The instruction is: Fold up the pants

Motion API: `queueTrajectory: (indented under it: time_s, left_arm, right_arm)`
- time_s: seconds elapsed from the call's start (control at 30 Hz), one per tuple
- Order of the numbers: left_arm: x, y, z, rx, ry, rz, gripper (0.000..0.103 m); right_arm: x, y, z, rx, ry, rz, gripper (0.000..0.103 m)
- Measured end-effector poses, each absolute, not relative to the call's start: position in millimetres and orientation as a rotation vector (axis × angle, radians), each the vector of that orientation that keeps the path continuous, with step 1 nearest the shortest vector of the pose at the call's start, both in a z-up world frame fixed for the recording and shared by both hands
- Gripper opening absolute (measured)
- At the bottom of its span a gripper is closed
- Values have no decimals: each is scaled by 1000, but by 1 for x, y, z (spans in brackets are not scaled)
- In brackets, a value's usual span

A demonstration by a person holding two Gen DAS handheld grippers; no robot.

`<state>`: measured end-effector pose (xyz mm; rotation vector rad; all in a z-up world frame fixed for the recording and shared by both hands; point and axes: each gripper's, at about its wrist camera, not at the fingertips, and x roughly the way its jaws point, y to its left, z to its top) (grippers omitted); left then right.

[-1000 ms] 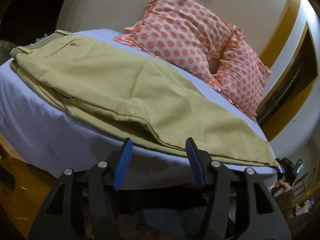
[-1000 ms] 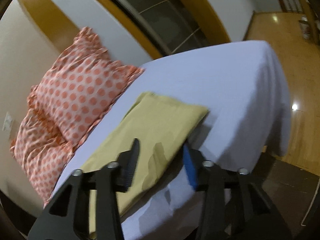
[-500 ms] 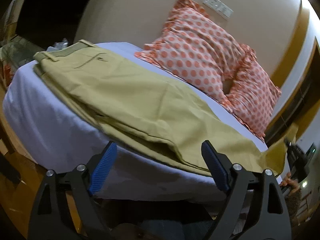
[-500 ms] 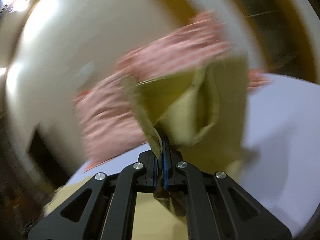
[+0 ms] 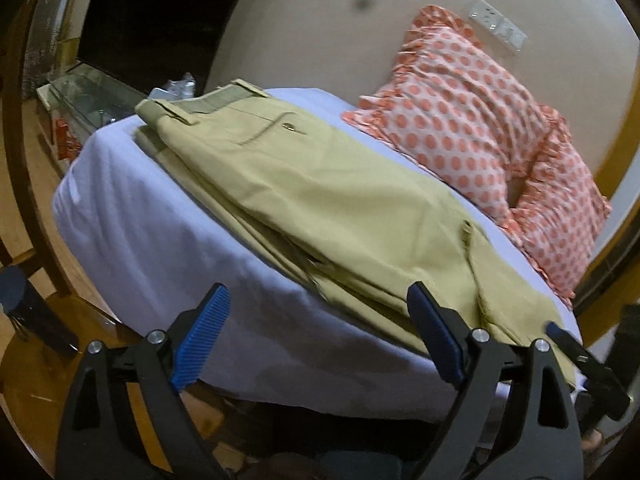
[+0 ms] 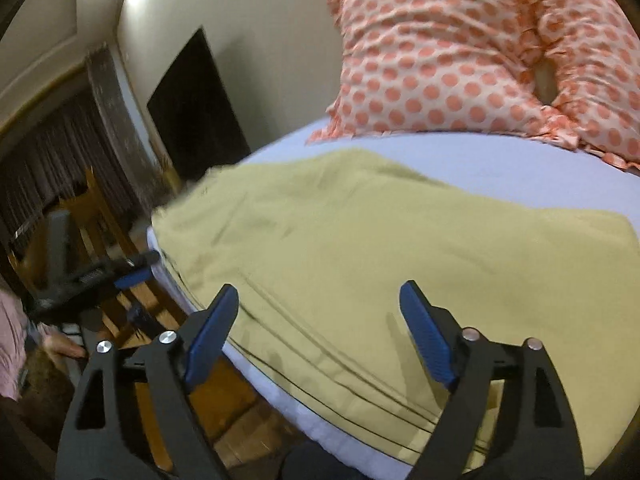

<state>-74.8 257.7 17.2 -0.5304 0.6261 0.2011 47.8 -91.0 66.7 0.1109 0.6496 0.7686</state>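
Observation:
Khaki pants (image 5: 320, 200) lie on the lavender bed sheet (image 5: 160, 240), waistband at the far left, legs doubled back over themselves. My left gripper (image 5: 320, 340) is open and empty, hovering at the bed's near edge just short of the pants. In the right wrist view the pants (image 6: 400, 240) fill the middle, stacked edges towards me. My right gripper (image 6: 316, 328) is open and empty, just above the near edge of the pants. The right gripper also shows at the far right of the left wrist view (image 5: 580, 356).
Two orange polka-dot pillows (image 5: 480, 120) lean on the wall behind the pants, also seen in the right wrist view (image 6: 460, 48). A glass-topped stand (image 5: 80, 100) sits left of the bed. A wooden chair (image 6: 100, 220) stands on the wooden floor (image 5: 24, 380).
My right gripper carried the leg ends over, let go of them and opened; the pants now lie doubled. My left gripper has opened wider and shifted left.

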Motion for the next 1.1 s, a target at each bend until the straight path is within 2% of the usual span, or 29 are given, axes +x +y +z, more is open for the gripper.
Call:
queueTrajectory:
  time_s: [0.63, 0.77, 0.83, 1.03, 1.07, 1.1]
  left_arm:
    - [-42, 310, 28, -622, 601, 266, 89]
    - [-38, 319, 26, -754, 582, 157, 89]
    - [-34, 325, 21, -855, 566, 74, 85]
    - [-29, 353, 6, -1032, 522, 68, 60]
    - [-27, 359, 4, -1040, 522, 90, 51]
    - [-22, 363, 3, -1034, 533, 113, 35]
  right_arm:
    - [62, -93, 56, 184, 687, 763, 91]
    - [65, -93, 53, 197, 698, 767, 91]
    - [66, -91, 50, 206, 709, 774, 91]
    - [63, -92, 49, 213, 701, 792, 91]
    - [63, -94, 49, 217, 696, 794, 91]
    - [63, -95, 50, 224, 693, 795, 91]
